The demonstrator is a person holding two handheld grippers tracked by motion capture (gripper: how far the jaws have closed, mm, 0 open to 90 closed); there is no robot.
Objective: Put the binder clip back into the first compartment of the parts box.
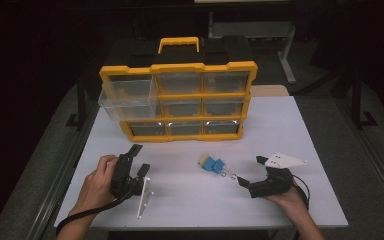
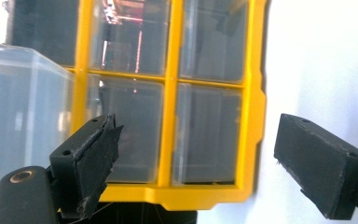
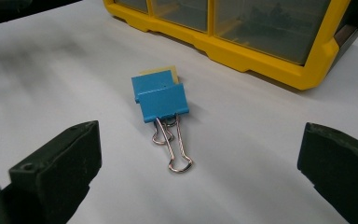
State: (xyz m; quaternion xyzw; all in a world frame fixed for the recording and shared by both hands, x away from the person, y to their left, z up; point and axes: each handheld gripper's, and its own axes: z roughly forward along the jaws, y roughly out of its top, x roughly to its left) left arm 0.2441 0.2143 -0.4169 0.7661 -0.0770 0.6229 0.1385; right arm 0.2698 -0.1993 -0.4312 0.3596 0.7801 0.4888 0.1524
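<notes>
Right gripper [image 1: 250, 173] has jaws spread wide, nothing between them, aimed at the blue binder clips [image 1: 212, 164] lying on the white table [image 1: 290, 130], just in front of the yellow drawer organizer [image 1: 177, 100]. Left gripper [image 1: 139, 159] is also spread and empty, near the pulled-out clear drawer [image 1: 127, 100]. Risk: the clips lie flat with thin wire handles [image 3: 172, 144], so closing on them could skid them away or pinch only the wire, and they'd swing or drop.

High view from above the near edge, facing twelve o'clock over the white table [image 1: 280, 130], left gripper view close on the yellow organiser [image 2: 256, 93], right gripper view low, sharing its front.
</notes>
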